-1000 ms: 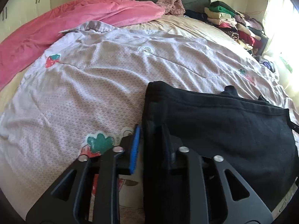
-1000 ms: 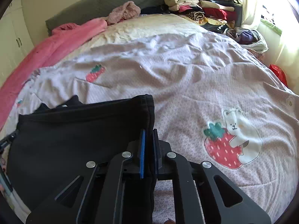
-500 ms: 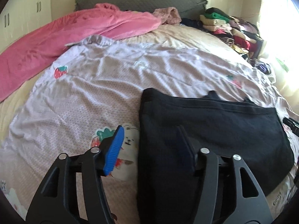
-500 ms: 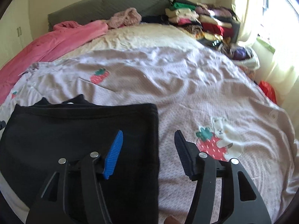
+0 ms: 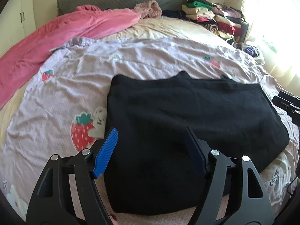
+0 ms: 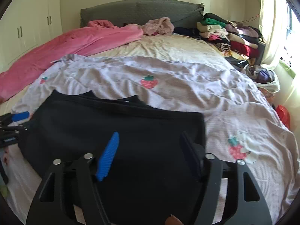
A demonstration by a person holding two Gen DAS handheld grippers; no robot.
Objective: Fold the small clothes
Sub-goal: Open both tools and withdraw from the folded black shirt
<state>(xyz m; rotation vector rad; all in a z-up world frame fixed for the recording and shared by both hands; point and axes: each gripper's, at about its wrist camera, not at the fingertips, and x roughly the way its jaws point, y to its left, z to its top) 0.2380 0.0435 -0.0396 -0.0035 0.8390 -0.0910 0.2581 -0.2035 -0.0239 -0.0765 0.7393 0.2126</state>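
Observation:
A black garment (image 5: 187,116) lies folded flat on the lilac strawberry-print quilt (image 5: 65,97). My left gripper (image 5: 151,150) is open and empty, raised above the garment's near left part. The garment also shows in the right wrist view (image 6: 121,127). My right gripper (image 6: 150,150) is open and empty above its near right part. The right gripper's body shows at the right edge of the left wrist view (image 5: 288,105). The left gripper's blue pad shows at the left edge of the right wrist view (image 6: 19,116).
A pink blanket (image 5: 56,37) lies along the bed's left side. A stack of folded clothes (image 6: 230,35) sits at the far right by the grey headboard (image 6: 140,11). A pink fuzzy garment (image 6: 159,26) lies near the headboard. A bright window is on the right.
Both grippers opened and let go of the black garment's near edge, then pulled back and up. The garment now lies flat on the quilt.

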